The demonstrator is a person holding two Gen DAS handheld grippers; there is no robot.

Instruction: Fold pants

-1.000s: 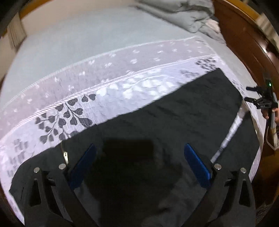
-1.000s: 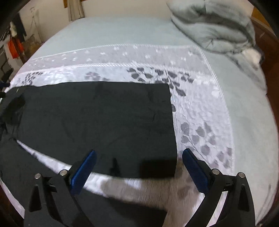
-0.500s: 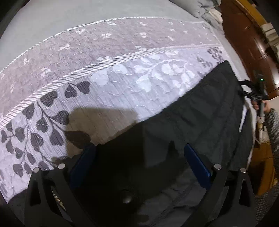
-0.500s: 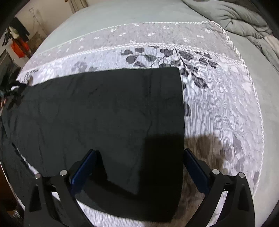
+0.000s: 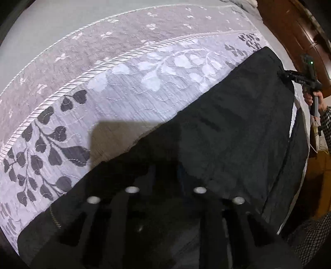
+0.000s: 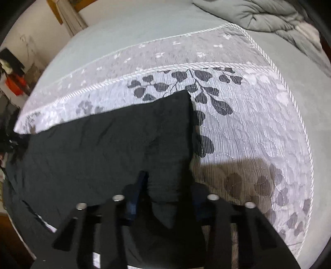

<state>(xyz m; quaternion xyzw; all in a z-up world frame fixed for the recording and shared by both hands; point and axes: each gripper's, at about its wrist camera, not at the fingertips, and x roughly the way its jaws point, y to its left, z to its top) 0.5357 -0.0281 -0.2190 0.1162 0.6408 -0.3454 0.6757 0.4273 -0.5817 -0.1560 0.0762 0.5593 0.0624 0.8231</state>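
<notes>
Black pants [image 5: 238, 124] lie flat across a quilted leaf-patterned bedspread [image 5: 134, 99]. In the left wrist view my left gripper [image 5: 165, 171] points down at the near end of the pants. Its jaws are closing and stand almost together with black cloth pinched between them. In the right wrist view the pants [image 6: 103, 149] run off to the left. My right gripper [image 6: 168, 182] sits at their near right corner, jaws closing on a bunched fold of cloth between the blue pads [image 6: 140, 182]. The right gripper [image 5: 283, 75] also shows far off in the left wrist view.
A crumpled grey duvet [image 6: 269, 16] lies at the far right of the bed. Dark wooden furniture [image 5: 289, 31] runs along the bed's side. A hand [image 5: 309, 98] in a checked sleeve holds the right gripper. Plain grey sheet [image 6: 144, 27] stretches beyond the bedspread.
Both grippers have sunk onto the pants. Their jaws, wide open in the earlier frames, have come together over black cloth, and a fold has bunched up in the right one.
</notes>
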